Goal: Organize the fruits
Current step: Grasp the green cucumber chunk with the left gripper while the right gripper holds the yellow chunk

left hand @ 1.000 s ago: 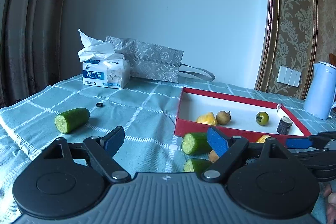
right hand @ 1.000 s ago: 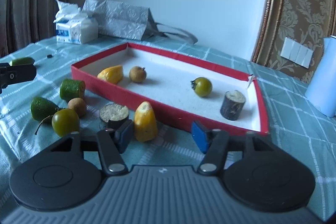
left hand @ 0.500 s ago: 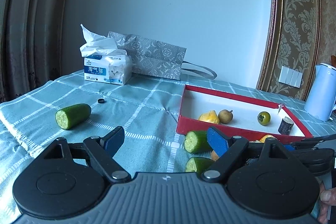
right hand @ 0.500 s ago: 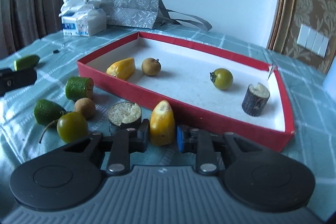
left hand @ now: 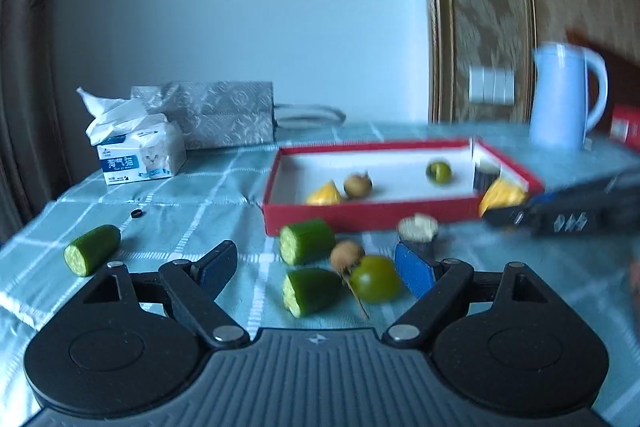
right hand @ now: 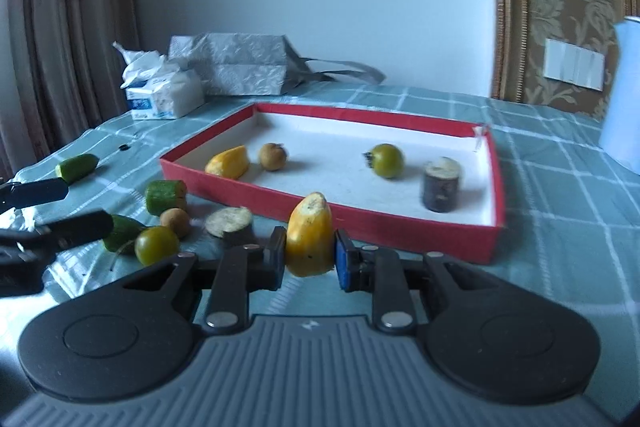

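Note:
My right gripper (right hand: 310,257) is shut on a yellow fruit piece (right hand: 309,243) and holds it just above the cloth in front of the red tray (right hand: 400,223). The tray holds another yellow piece (right hand: 228,161), a brown longan (right hand: 273,156), a green tomato (right hand: 386,160) and a dark cut stub (right hand: 441,183). My left gripper (left hand: 316,269) is open and empty above two cucumber pieces (left hand: 306,240) (left hand: 310,291), a longan (left hand: 346,255) and a green tomato (left hand: 375,279). A cut stub (left hand: 417,229) stands beside them. A third cucumber piece (left hand: 91,254) lies far left.
A tissue pack (left hand: 138,153) and a grey gift bag (left hand: 224,115) stand at the back left. A pale blue kettle (left hand: 564,95) stands at the back right. A small black ring (left hand: 137,213) lies on the checked cloth. Curtains hang at the left.
My right gripper has closed on the yellow piece and lifted it slightly toward the tray. My left gripper has swung right and now faces the loose fruits.

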Available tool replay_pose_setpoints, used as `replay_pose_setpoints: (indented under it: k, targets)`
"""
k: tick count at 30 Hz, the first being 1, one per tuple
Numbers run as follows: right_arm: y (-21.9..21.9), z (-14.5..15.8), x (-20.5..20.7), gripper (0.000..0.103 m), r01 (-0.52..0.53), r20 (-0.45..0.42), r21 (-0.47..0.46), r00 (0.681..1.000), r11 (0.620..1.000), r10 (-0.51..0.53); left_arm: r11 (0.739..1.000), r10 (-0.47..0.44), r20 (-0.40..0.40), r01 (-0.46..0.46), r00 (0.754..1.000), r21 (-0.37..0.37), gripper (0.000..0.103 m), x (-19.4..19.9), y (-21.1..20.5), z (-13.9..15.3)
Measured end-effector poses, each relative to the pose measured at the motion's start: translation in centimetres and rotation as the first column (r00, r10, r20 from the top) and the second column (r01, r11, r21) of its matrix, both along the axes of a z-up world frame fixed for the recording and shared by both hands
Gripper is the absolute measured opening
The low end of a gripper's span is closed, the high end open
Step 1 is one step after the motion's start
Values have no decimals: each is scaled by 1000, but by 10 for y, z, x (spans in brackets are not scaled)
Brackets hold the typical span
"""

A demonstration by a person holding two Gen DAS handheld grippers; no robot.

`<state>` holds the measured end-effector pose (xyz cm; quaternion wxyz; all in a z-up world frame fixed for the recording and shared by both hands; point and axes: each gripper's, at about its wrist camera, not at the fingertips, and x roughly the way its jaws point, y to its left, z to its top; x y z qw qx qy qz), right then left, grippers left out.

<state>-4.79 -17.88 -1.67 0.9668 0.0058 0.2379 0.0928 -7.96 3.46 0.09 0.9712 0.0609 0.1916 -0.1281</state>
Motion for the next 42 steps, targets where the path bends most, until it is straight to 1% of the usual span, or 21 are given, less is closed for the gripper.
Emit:
replay_pose_setpoints:
  k: [2, 4, 8, 10, 12, 14, 16, 19, 21, 25, 28, 29, 30, 32, 33, 37, 39, 41, 42]
  targets:
    - [-10, -2, -2, 24, 16, -5, 18, 1000, 1000, -16, 999, -42, -27, 43, 999, 11, 86, 2, -4, -3]
    - [-16, -5, -1, 24, 18, -17, 32, 1000, 999, -17, 998, -51, -41, 52, 998, 24, 86, 5, -6, -5]
    - [-16, -9, -1, 24, 10, -20, 31, 1000, 999, -9, 1000, -19, -53, 18, 998, -10, 86, 12, 10, -1]
    - [-15, -9, -3, 24, 5, -14, 24, 1000, 1000, -5, 1000, 7, -62, -8, 998, -8, 86, 18, 21, 0]
    - [-15, -9, -3, 24, 1, -11, 33, 1000, 999, 0, 999, 30, -63, -29, 998, 17, 86, 24, 28, -1]
    - [-16, -9, -3, 24, 0, -11, 35, 1000, 999, 1, 998, 10, -79, -6, 997, 55, 86, 30, 30, -3]
    - [-17, -9, -3, 24, -2, -14, 40, 1000, 999, 3, 995, 14, -79, -7, 997, 100, 86, 33, 30, -6]
    - [-19, -9, -1, 24, 2, -18, 52, 1000, 999, -1, 994, -11, -81, 20, 997, 110, 86, 37, 32, -6]
    - [-19, -10, 0, 24, 7, -21, 56, 1000, 998, -6, 993, -49, -96, 58, 994, 103, 86, 40, 30, -5]
    - [-21, -10, 0, 24, 13, -22, 67, 1000, 998, -12, 982, -137, -184, 158, 973, 103, 79, 48, 19, -16]
    - [-24, -9, 0, 24, 19, -16, 77, 1000, 997, -18, 982, -149, -176, 166, 973, 86, 77, 49, 15, -14]
    - [-24, -9, 0, 24, 20, -17, 76, 1000, 997, -19, 982, -151, -181, 169, 972, 84, 73, 50, 13, -15]
    - [-24, -10, 1, 24, 22, -18, 76, 1000, 997, -21, 981, -158, -189, 176, 969, 84, 65, 51, 11, -16]
    - [-24, -10, 1, 24, 21, -17, 78, 1000, 997, -20, 980, -161, -196, 180, 967, 83, 60, 52, 7, -16]
    - [-25, -10, 1, 24, 21, -17, 78, 1000, 997, -19, 980, -164, -202, 182, 966, 77, 55, 53, 6, -16]
    - [-26, -10, 0, 24, 20, -15, 83, 1000, 996, -18, 983, -154, -208, 171, 966, 64, 50, 52, 5, -17]
    - [-26, -10, 0, 24, 16, -15, 87, 1000, 996, -15, 988, -127, -209, 143, 970, 61, 34, 51, 6, -15]
    - [-26, -10, 0, 24, 14, -13, 88, 1000, 996, -13, 992, -114, -224, 125, 968, 34, 34, 52, 10, -13]
    - [-26, -10, 0, 24, 14, -13, 89, 1000, 996, -12, 993, -106, -220, 116, 970, 34, 34, 51, 10, -13]
